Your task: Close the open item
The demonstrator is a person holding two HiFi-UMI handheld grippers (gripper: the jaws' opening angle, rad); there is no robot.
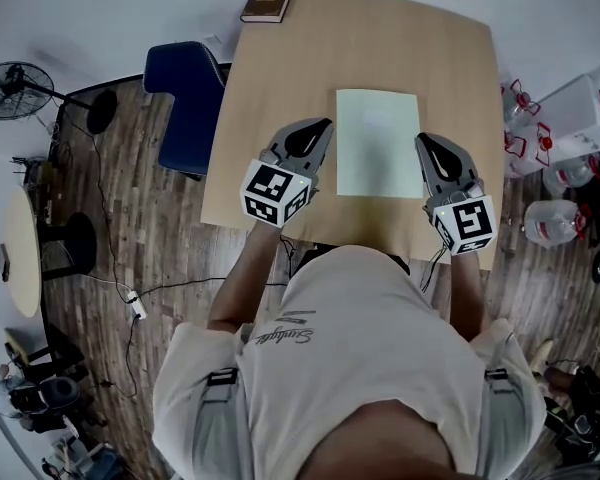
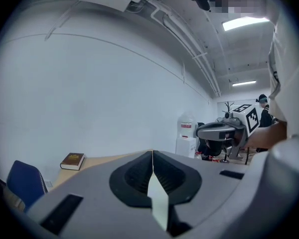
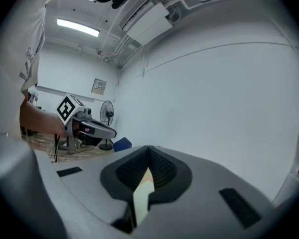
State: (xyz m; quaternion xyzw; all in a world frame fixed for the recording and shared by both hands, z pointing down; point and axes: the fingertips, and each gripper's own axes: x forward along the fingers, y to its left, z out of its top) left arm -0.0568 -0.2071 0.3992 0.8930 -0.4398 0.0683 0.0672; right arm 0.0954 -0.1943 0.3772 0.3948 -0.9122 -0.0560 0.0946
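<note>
Both jaws pressed together and empty, your left gripper [image 1: 323,128] and right gripper [image 1: 423,144] flank the pale green folder [image 1: 378,143]; it looks light, thin and floppy, so take it at a free edge.

Both arms reach forward, elbows close to my body. My left gripper [image 1: 323,126] points far and a little right, jaws pressed together at the tips. The left cube [image 1: 275,192] sits at its near end, above my wrist. My right gripper [image 1: 423,140] points far and a little left, jaws together too, with the right cube [image 1: 466,224] at its near end. The grippers are level and well apart, tips angled toward each other. My left forearm [image 1: 242,278] comes in from near-left, bare. My right forearm [image 1: 463,283] runs almost straight out. Each gripper view catches the other gripper off to the side.
</note>
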